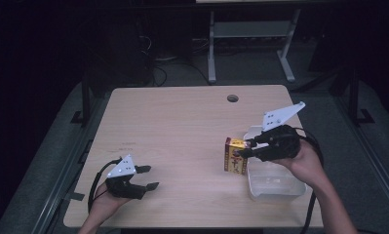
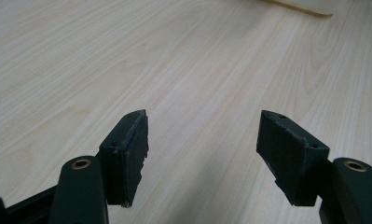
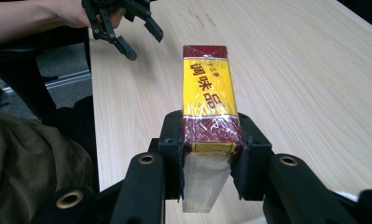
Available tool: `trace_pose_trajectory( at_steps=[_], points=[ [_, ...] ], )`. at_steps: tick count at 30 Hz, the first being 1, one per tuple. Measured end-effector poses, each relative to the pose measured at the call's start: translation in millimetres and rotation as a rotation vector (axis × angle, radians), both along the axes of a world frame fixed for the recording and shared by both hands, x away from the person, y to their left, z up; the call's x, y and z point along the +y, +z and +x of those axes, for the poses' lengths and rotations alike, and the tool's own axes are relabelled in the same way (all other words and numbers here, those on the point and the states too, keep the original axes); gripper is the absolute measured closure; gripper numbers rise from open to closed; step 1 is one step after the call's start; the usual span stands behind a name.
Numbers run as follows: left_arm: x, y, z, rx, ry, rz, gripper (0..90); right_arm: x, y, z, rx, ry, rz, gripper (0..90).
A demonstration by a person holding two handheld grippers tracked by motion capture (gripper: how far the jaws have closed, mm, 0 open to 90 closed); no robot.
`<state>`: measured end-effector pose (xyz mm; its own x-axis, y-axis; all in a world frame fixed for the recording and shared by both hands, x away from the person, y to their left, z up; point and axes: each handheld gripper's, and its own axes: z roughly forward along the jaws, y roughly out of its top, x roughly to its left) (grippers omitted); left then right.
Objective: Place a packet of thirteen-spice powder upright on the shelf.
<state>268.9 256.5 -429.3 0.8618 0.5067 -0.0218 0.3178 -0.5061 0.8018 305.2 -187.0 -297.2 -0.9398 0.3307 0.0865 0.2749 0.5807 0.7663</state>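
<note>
The right gripper [image 1: 244, 147] pinches a yellow-and-red seasoning box [image 1: 235, 156], wrapped in clear film, by one end. In the right gripper view the two black pads [image 3: 174, 140] press flat against the box's [image 3: 207, 100] opposite narrow sides, so the printed face stays turned up toward the camera and the rest of the box juts straight out ahead of the jaws. Gripping across the narrow width looks like the sensible choice — the box fits between the pads with nothing slack, and the long body stays in line with the gripper rather than hanging off to one side.

From the high view the box sits at the gripper's tips, on the side away from the hand, its lower end at or just above the wooden table [image 1: 182, 126]; I cannot tell whether it touches. Just behind and beneath the right hand lies a clear plastic container [image 1: 275, 183], close enough that the box seems bound to or from it — a judgement only.

The left gripper [image 1: 145, 177] rests well apart from the box with its jaws spread wide; between its pads [image 2: 127, 149] there is nothing but bare tabletop [image 2: 197, 70], held ready rather than working.
</note>
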Motion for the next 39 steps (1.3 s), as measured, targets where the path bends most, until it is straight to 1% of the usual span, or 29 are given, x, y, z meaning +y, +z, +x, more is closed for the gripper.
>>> trace_pose_trajectory(
  at_steps=[9,20,28,35,36,39],
  points=[
    [0.8,-0.4,0.3,0.000,0.001,-0.006,32.9,-25.3,0.7,-2.6,-0.003,-0.046,-0.009,67.7],
    [1.2,-0.5,0.5,-0.002,0.007,-0.008,32.9,-43.2,0.6,-6.2,-0.007,-0.077,-0.025,67.7],
    [1.0,-1.3,1.0,0.002,0.006,-0.004,33.0,-57.8,-4.3,-8.4,-0.004,-0.108,-0.027,67.7],
    [0.3,-2.0,0.8,0.003,0.004,-0.003,32.9,-69.5,-6.3,-5.4,-0.006,-0.136,-0.017,67.7],
    [0.2,-2.3,0.9,0.003,0.003,-0.002,32.9,-71.0,-7.0,-4.6,-0.001,-0.139,-0.017,67.7],
    [0.1,-2.5,1.2,0.005,0.002,-0.002,33.1,-75.3,-10.1,-0.4,0.001,-0.154,-0.031,67.7]
  ],
)
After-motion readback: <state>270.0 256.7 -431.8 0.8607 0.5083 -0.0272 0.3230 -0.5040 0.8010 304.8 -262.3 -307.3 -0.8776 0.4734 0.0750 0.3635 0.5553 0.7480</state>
